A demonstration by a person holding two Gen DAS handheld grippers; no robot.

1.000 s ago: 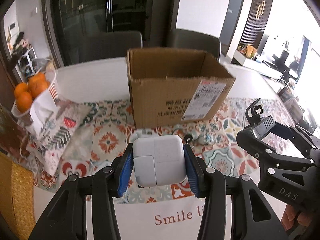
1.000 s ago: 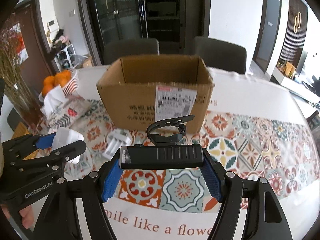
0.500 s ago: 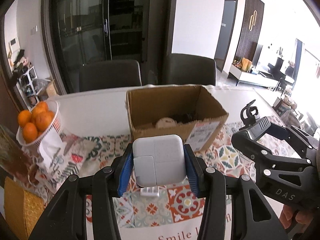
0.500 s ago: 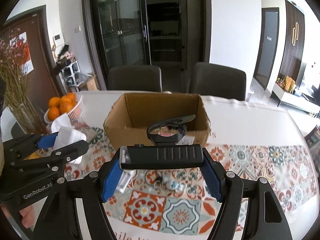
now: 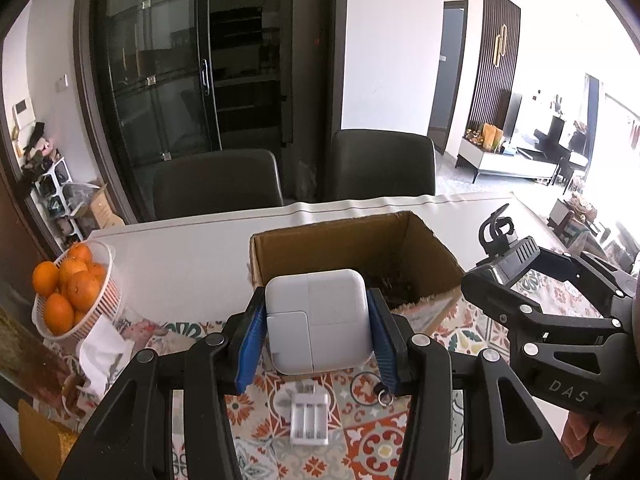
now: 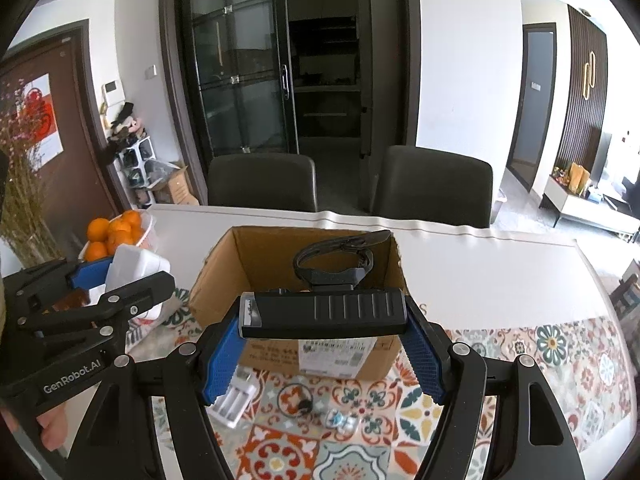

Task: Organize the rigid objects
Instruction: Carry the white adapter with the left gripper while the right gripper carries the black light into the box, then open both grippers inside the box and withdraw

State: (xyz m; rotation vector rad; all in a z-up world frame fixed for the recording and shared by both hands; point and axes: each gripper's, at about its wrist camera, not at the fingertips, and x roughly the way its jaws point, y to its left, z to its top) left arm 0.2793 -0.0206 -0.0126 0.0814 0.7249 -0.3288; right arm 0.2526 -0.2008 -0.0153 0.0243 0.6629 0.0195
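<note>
Our left claw grips the white charger, hiding the cardboard box's near wall. Our right claw clamps the black device before the box, whose dim contents we cannot identify.

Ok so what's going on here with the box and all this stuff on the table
A person is tidying small items into the cardboard box using two handheld tongs. The left tongs grip a white power adapter; the right tongs grip a black device with a strap. Both are held up at the box's near side. A white battery charger lies on the patterned cloth.
</note>
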